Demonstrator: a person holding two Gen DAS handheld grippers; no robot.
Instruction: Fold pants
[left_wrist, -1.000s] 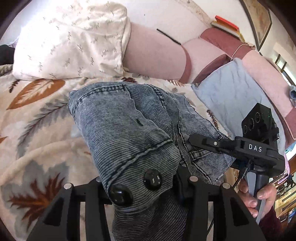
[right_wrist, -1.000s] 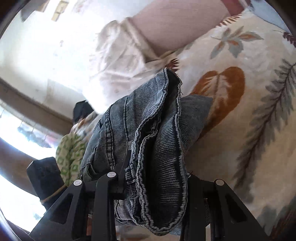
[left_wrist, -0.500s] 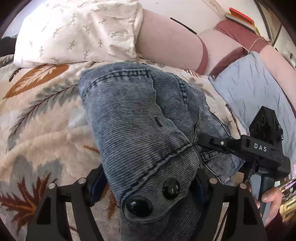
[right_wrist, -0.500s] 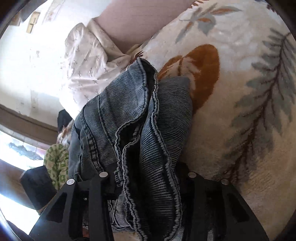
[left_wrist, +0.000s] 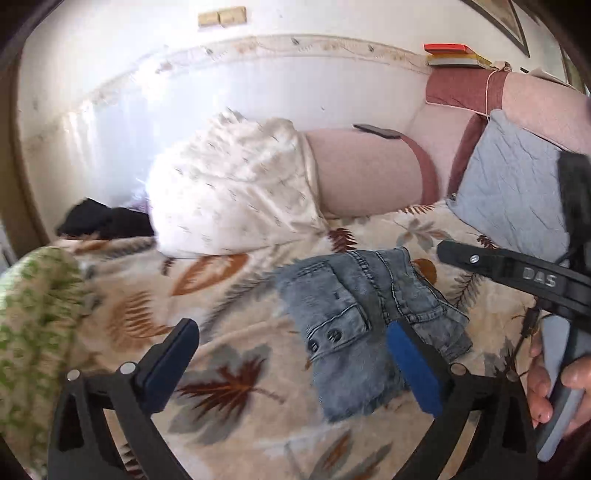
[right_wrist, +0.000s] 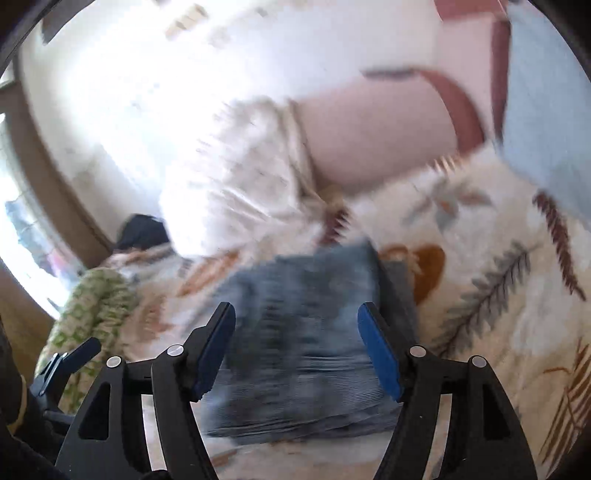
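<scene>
My left gripper (left_wrist: 291, 354) hangs with fingers spread wide, holding nothing; my right gripper (right_wrist: 297, 347) likewise gapes above the cloth. The pants (left_wrist: 365, 321) lie in a folded bundle on the leaf-patterned blanket (left_wrist: 221, 354), near the white pillow (left_wrist: 232, 192).

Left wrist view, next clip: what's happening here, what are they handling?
A person with a handheld gripper in each hand is folding jeans on a leaf-print blanket. The denim lies in a compact folded bundle on the blanket, and neither gripper holds it. The left gripper and the right gripper both hover over it with fingers spread wide. The right wrist view is motion-blurred. The fold looks done, as far as can be judged.
</scene>
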